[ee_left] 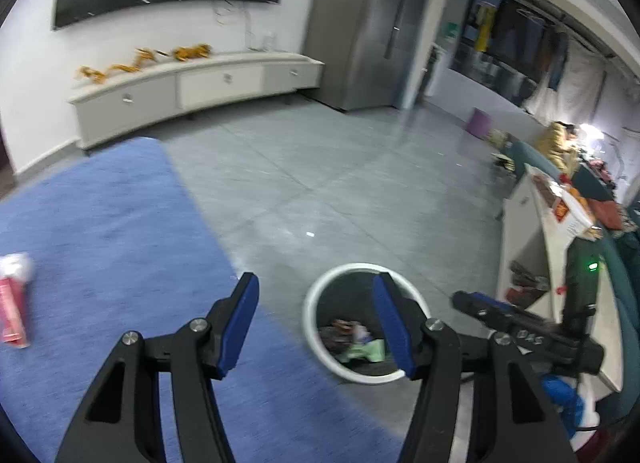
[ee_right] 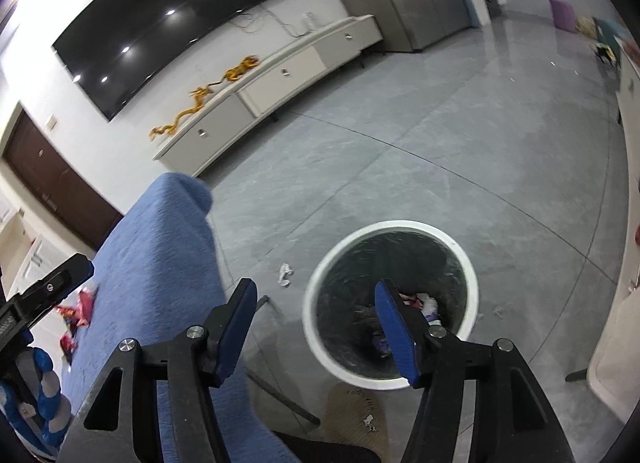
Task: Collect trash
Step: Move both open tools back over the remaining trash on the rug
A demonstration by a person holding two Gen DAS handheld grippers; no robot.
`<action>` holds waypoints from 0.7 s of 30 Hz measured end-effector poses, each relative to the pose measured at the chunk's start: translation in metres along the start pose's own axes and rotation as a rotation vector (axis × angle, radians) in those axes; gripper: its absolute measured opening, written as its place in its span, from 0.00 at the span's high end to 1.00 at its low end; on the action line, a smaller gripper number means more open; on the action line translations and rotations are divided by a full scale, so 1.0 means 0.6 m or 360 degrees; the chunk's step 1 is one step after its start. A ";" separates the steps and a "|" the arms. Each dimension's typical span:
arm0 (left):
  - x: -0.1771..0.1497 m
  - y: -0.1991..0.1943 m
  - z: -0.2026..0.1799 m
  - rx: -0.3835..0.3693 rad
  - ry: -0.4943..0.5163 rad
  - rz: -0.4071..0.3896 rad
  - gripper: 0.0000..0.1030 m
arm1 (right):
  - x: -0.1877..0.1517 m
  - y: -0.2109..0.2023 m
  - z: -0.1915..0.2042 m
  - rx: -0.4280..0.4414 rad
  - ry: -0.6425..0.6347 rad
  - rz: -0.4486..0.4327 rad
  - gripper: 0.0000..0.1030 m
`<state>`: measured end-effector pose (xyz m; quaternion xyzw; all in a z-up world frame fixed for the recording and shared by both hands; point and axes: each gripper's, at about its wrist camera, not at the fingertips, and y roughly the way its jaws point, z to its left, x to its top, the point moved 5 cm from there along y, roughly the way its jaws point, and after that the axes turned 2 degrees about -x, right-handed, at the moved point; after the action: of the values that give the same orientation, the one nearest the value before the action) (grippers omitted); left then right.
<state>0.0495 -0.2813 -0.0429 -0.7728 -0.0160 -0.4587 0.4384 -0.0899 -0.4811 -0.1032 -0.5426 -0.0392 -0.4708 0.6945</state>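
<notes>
A round white bin (ee_left: 320, 347) with a dark liner stands on the grey floor beside the blue rug (ee_left: 100, 243); it holds several pieces of trash (ee_left: 352, 337). My left gripper (ee_left: 316, 299) is open and empty above the rug's edge and the bin. A red and white wrapper (ee_left: 14, 295) lies on the rug at the far left. In the right wrist view my right gripper (ee_right: 316, 301) is open and empty over the bin's (ee_right: 472, 267) near left rim. A crumpled white scrap (ee_right: 285, 275) lies on the floor left of the bin. Red wrappers (ee_right: 78, 311) lie on the rug.
A low white TV cabinet (ee_left: 192, 91) with gold dragon figures runs along the far wall under a black screen. A grey fridge (ee_left: 360, 23) stands to its right. A white shelf unit (ee_left: 532, 247) and a sofa are at the right. A tan slipper (ee_right: 356, 411) is below the bin.
</notes>
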 end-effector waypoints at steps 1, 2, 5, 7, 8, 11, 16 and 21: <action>-0.002 -0.016 0.012 0.0044 -0.0003 -0.0026 0.44 | -0.001 -0.003 0.017 0.0010 -0.0034 -0.0002 0.40; -0.006 -0.031 0.023 0.0084 -0.0010 -0.0048 0.44 | -0.003 -0.005 0.029 0.0020 -0.0059 -0.0001 0.40; -0.015 -0.072 0.061 0.0196 -0.0052 -0.0102 0.44 | -0.007 -0.011 0.079 0.0060 -0.0163 -0.0005 0.39; -0.024 -0.098 0.085 0.0274 -0.0081 -0.0132 0.44 | -0.010 -0.014 0.112 0.0086 -0.0227 -0.0007 0.38; -0.028 -0.110 0.098 0.0308 -0.0091 -0.0144 0.44 | -0.011 -0.014 0.127 0.0095 -0.0256 -0.0008 0.38; -0.042 -0.145 0.126 0.0407 -0.0117 -0.0175 0.44 | -0.018 -0.018 0.173 0.0137 -0.0329 -0.0011 0.38; -0.062 -0.198 0.161 0.0519 -0.0156 -0.0236 0.44 | -0.034 -0.020 0.233 0.0194 -0.0435 -0.0005 0.38; -0.076 -0.239 0.198 0.0570 -0.0210 -0.0291 0.44 | -0.055 -0.020 0.279 0.0217 -0.0523 0.0009 0.37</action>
<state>0.0446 -0.0937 -0.0038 -0.7062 -0.1960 -0.4346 0.5233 -0.0397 -0.3280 -0.0450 -0.5640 -0.1825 -0.3700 0.7153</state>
